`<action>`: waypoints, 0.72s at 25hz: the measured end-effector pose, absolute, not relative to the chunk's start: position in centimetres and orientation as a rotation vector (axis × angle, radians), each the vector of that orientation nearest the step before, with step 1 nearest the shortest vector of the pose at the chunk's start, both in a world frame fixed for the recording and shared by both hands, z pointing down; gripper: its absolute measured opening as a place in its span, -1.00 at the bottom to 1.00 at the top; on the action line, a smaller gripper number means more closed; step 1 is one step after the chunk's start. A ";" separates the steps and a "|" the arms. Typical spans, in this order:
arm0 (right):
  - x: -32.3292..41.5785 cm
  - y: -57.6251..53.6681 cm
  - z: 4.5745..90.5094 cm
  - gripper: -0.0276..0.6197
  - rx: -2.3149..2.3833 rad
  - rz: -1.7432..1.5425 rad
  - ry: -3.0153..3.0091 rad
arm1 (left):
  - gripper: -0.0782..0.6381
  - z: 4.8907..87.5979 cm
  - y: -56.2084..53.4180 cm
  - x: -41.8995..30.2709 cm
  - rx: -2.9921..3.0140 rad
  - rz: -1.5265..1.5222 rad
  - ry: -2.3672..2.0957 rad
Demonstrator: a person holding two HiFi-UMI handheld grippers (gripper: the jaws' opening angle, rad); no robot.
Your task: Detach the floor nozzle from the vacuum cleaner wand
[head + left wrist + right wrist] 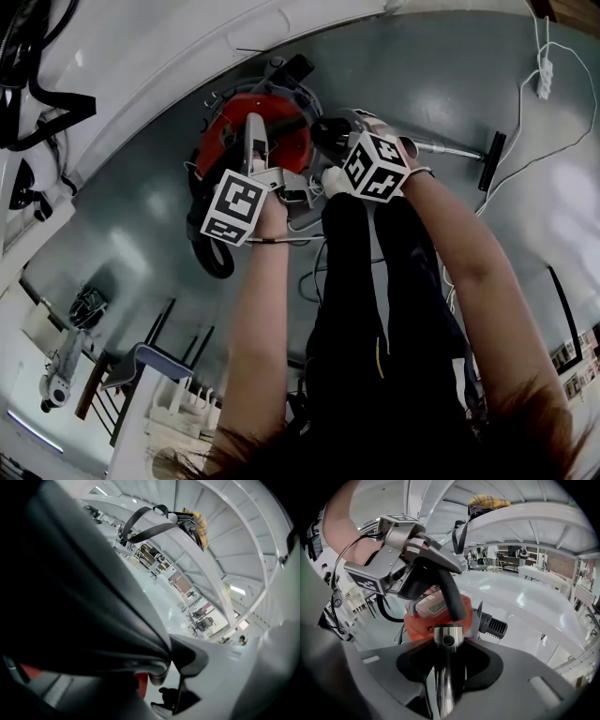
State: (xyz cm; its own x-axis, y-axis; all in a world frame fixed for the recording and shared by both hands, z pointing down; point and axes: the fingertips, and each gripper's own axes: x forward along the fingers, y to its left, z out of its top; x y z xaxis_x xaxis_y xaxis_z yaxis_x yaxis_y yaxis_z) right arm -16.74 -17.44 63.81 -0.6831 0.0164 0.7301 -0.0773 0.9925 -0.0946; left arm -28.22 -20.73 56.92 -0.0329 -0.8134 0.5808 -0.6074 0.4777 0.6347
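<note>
I pinch the wand (455, 149) in my right gripper (450, 665); the left gripper (172, 667) is spread beside the vacuum (228, 134). I fear the unheld nozzle (493, 159), upper right, just drags along.

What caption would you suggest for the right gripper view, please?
Right gripper clamped on the metal wand, with the orange vacuum cleaner and left gripper beyond.

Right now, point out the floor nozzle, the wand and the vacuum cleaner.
floor nozzle (491, 161): head view, middle of its black bar.
wand (447, 677): right gripper view, shiny tube between the jaws.
vacuum cleaner (223, 139): head view, red top of its body.
</note>
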 end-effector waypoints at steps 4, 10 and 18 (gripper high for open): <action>-16.7 -17.4 63.8 -0.44 0.043 0.150 -2.322 | -0.14 56.9 -22.2 -28.2 1.277 -0.199 -1.723; -16.8 -17.5 63.9 -0.44 0.045 0.155 -2.321 | -0.21 58.6 -22.9 -28.2 1.291 -0.024 -1.678; -17.2 -17.4 64.6 -0.44 0.040 0.160 -2.314 | -0.71 57.8 -23.6 -24.9 1.647 0.202 -1.532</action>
State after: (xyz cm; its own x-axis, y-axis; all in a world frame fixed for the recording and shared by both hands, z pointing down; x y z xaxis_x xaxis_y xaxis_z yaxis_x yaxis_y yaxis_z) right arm -17.16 -17.41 64.56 -0.6805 0.0220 0.7324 -0.0792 0.9915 -0.1034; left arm -24.92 -23.55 57.78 0.2346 -0.7396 0.6309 -0.8780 0.1174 0.4641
